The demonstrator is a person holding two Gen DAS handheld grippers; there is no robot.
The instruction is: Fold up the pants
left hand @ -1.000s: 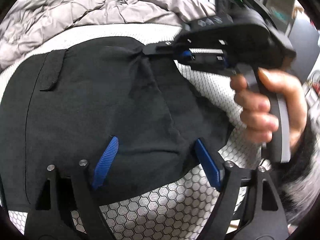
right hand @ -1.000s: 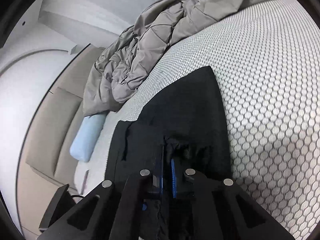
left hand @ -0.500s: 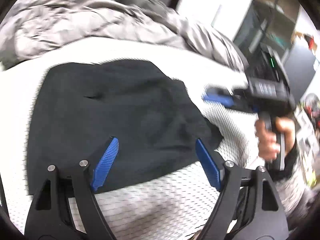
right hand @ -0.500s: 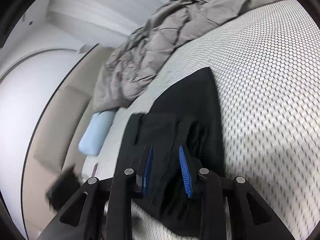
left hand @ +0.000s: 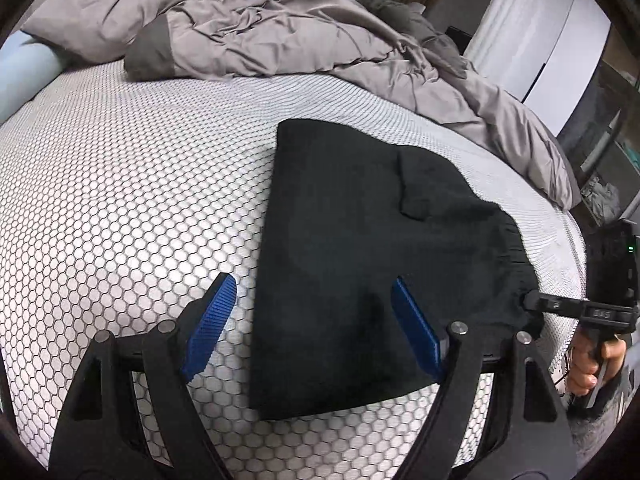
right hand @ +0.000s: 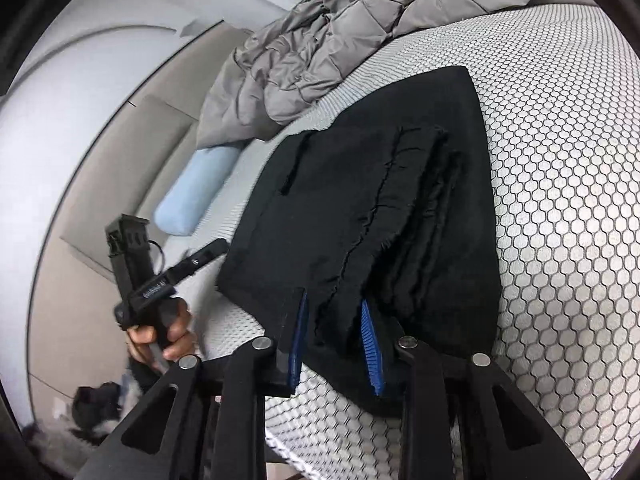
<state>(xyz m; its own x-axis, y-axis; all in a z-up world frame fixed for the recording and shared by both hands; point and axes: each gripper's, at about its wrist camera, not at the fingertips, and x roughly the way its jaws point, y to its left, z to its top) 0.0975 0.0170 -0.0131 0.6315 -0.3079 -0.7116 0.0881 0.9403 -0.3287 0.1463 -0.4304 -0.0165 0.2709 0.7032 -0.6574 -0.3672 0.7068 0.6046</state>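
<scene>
Pants are laid folded into a compact stack on the bed, near the duvet. Both grippers' jaws are spread, holding nothing. Folding is judged nearly complete.

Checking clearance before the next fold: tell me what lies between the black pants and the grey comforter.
Only bare honeycomb mattress cover separates the black pants from the grey comforter, shown in the left wrist view.
</scene>
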